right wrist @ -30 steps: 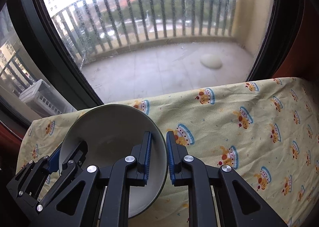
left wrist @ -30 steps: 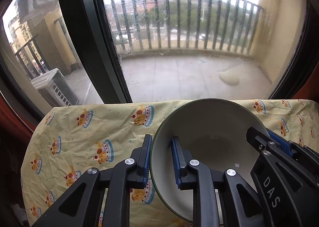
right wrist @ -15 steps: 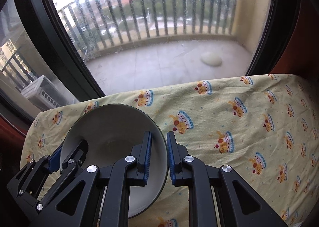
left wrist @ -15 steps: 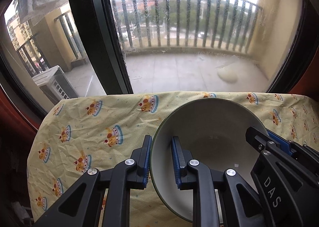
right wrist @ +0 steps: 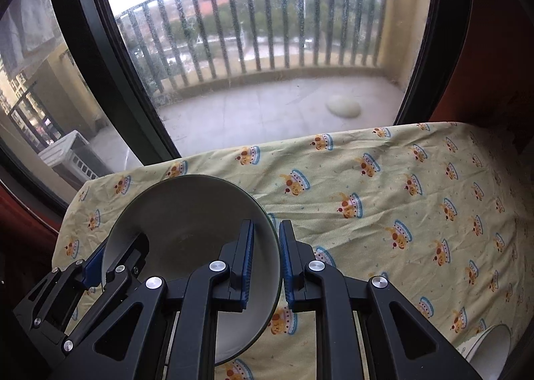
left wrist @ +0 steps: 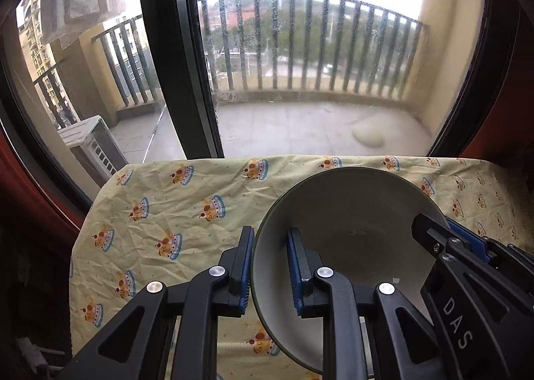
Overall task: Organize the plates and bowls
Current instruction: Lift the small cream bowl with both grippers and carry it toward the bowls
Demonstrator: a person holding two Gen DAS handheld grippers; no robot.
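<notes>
You have one bowl (left wrist: 350, 223) held by both grippers at once — one on each side of its rim. Your left gripper (left wrist: 268, 266) is pinched tight on the left edge of the rim, one blue pad inside the bowl and one outside. Your right gripper (right wrist: 266, 261) is pinched just as tight on the right edge, the same way. The bowl looks empty and clean inside, and it tips a little toward you.

The bowl seems to be up in the air, over the left part of the table with the yellow cloth (right wrist: 400, 200). Behind the table is a big window (left wrist: 300, 63) with a balcony outside.

So how far along are you? I think you are in the middle of carrying this bowl — it is picked up but not set down yet. Down in the near right corner, another white dish (right wrist: 490, 346) sits on the cloth. That may be where this bowl should go, but I cannot tell for sure.
</notes>
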